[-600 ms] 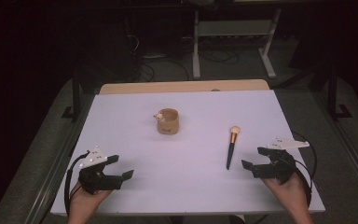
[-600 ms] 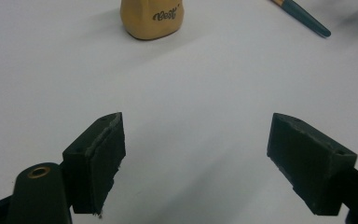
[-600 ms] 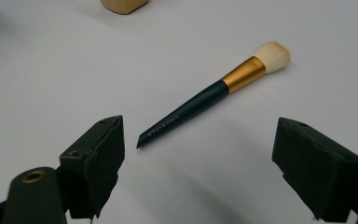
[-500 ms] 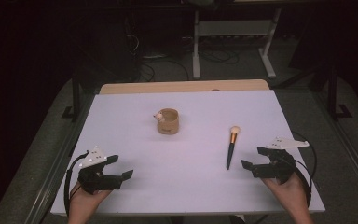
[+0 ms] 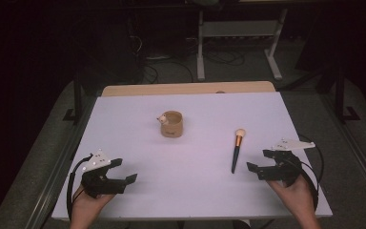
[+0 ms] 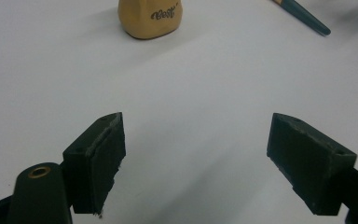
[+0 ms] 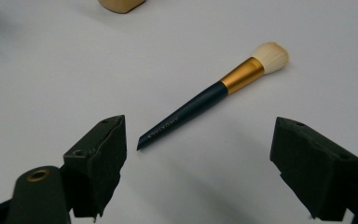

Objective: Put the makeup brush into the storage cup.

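White table (image 5: 190, 191): brush (image 5: 237, 150) lies just beside right gripper (image 5: 262, 160).

Cup (image 5: 172, 124) left of brush (image 5: 237, 150) on table (image 5: 195, 186).

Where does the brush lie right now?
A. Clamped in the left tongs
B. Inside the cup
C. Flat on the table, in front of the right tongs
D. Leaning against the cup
C: the brush lies flat on the table, clear of the cup, just ahead of the open right tongs; the left tongs are open and hold nothing.
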A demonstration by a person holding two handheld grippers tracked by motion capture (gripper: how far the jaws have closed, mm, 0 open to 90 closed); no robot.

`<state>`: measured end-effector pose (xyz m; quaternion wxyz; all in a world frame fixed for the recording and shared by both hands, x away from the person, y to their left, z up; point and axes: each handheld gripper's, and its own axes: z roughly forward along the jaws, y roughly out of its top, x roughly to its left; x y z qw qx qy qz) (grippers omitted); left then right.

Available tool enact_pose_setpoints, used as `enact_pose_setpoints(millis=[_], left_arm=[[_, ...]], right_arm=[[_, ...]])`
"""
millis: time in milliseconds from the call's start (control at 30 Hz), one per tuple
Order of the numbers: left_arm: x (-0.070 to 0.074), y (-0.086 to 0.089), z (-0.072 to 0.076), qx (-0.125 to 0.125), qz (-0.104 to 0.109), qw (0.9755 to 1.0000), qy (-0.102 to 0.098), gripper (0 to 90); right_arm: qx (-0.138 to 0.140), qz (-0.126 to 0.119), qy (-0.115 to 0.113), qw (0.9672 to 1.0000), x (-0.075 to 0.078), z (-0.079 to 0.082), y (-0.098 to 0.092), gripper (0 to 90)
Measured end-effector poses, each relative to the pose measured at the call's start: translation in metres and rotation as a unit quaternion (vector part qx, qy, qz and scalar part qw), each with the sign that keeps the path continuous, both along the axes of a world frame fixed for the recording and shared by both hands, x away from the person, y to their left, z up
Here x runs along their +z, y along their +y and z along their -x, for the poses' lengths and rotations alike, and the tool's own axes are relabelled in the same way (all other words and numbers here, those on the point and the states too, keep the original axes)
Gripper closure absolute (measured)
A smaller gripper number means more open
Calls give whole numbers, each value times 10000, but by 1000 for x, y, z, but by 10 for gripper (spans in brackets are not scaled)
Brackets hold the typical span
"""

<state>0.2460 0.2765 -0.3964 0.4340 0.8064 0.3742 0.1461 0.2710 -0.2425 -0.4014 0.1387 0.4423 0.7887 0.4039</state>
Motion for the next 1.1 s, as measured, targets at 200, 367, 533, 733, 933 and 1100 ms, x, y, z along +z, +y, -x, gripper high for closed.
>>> enact_pose_setpoints(millis=[200, 367, 533, 733, 933, 1100], left_arm=[[-1, -2, -3, -49, 31, 10000, 34, 192], [-2, -2, -6, -56, 22, 10000, 27, 192], [-3, -3, -6, -68, 34, 10000, 59, 192], [-2, 1, -6, -21, 60, 10000, 20, 192], [0, 1, -6, -27, 59, 10000, -20, 192], [0, -3, -7, -76, 52, 10000, -33, 192]], right_arm=[[1, -191, 354, 9992, 1, -20, -1, 179], [47, -83, 431, 9990, 9, -33, 13, 192], [6, 7, 567, 9984, 17, -46, 25, 193], [-95, 62, 612, 9981, 26, -60, 33, 205], [-290, 116, 901, 9954, 26, -78, 31, 218], [-412, 157, 1130, 9926, 22, -91, 34, 237]])
